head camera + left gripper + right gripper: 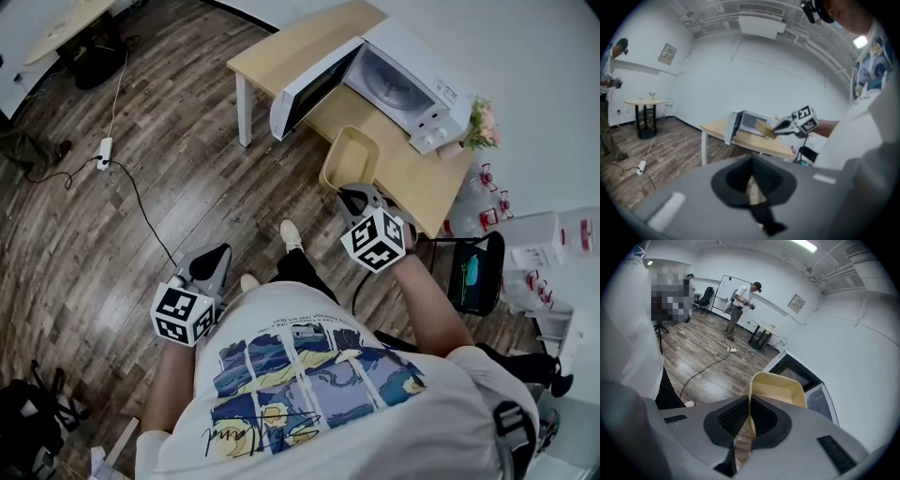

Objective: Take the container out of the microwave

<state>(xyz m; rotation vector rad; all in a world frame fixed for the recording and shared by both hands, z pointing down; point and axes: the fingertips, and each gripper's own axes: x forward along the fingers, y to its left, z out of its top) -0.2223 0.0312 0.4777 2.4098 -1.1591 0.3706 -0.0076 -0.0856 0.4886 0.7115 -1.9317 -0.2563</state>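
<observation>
R gripper (749,405) on container (780,388) rim

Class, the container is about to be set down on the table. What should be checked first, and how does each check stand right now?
1. Right gripper jaws shut on the container wall: ok.
2. Container out of the microwave: ok.
3. Microwave door open, not touching the container: ok.
4. Bare table surface available: ok.
5. Left gripper holds nothing, jaws together: ok.
6. Grip firm enough: cannot tell.
</observation>
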